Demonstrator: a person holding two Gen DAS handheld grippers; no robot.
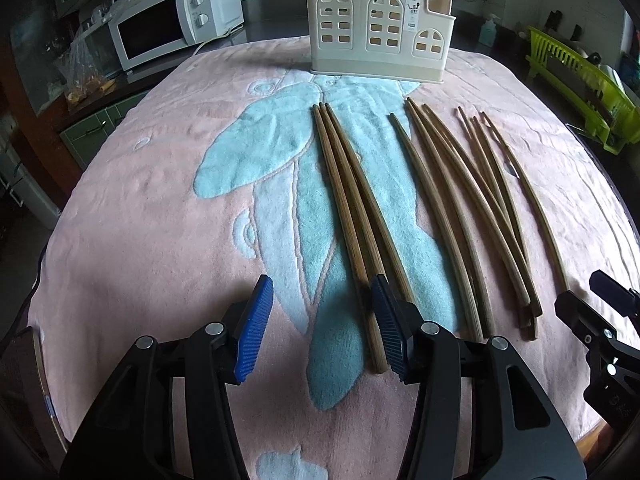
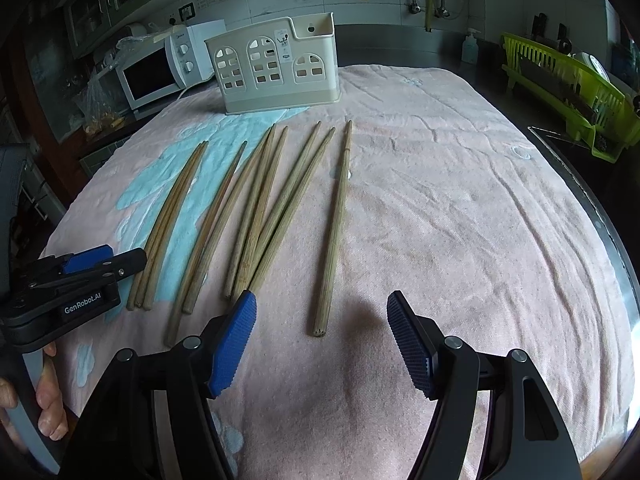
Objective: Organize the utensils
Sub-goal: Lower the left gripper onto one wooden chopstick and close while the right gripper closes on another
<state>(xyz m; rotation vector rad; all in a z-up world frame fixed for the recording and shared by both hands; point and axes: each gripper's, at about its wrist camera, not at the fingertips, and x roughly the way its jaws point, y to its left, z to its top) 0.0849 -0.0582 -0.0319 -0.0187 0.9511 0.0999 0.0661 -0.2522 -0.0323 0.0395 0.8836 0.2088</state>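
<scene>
kitchen counter was covered by a pink towel [image 1: 132,208] with a light-blue pattern. white microwave [image 1: 168,28] sat upper left in both views, green dish rack [image 2: 568,88] at the right edge.

cream utensil holder [image 1: 376,28] with arched cutouts stood upright at top centre of the left wrist view, at the far end of the towel, nothing visible inside it.

wooden chopsticks [image 1: 436,208] lay flat in loose groups through centre and right of that view, thin tips toward the holder. a trio [image 1: 352,216] lay left of the rest, butt ends just beside one blue pad of the left gripper [image 1: 320,328]; contact unclear. left jaws were apart, holding nothing.

right wrist view: right gripper [image 2: 322,344] low centre, jaws wide apart, empty. a single chopstick [image 2: 334,232] lay apart from the others, its butt end in the frame between the two pads, on the towel beyond the tips.
</scene>
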